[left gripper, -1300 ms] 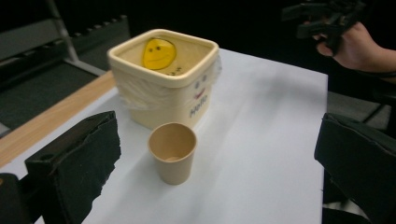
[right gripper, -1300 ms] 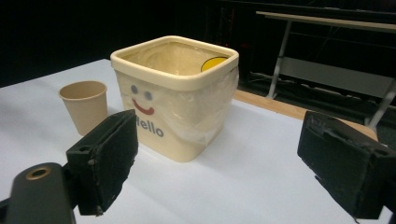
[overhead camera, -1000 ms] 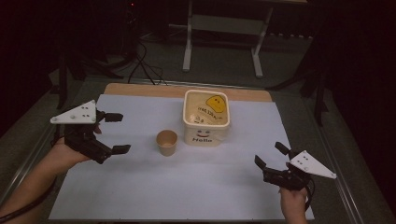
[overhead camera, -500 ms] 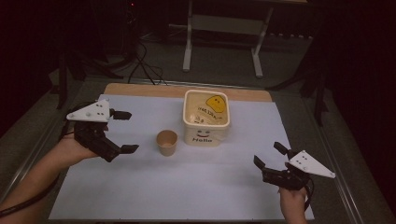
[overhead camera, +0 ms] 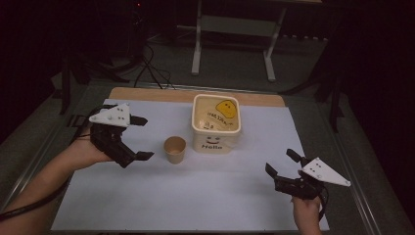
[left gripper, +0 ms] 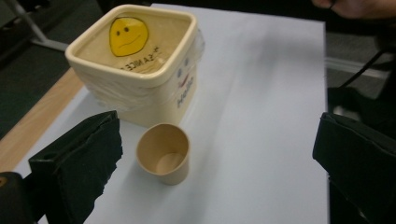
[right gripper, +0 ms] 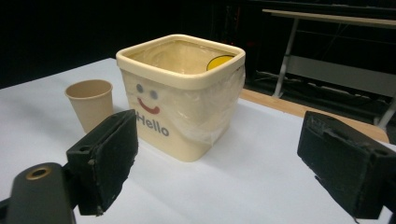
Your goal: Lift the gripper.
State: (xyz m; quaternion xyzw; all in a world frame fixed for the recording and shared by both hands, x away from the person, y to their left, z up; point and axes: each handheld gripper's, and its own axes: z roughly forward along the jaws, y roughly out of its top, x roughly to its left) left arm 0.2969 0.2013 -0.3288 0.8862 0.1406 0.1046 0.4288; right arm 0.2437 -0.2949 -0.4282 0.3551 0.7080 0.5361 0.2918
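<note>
The left gripper (overhead camera: pixel 138 137), jaws wide and empty, has closed in on the paper cup (overhead camera: pixel 174 149), suggesting an imminent grasp.

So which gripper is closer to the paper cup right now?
Left. The left gripper hangs open just beside the paper cup, while the right gripper sits open well off toward the table's near right corner.

Matt paper cup (left gripper: pixel 164 154), glossy plastic tub (left gripper: pixel 140 70)
</note>
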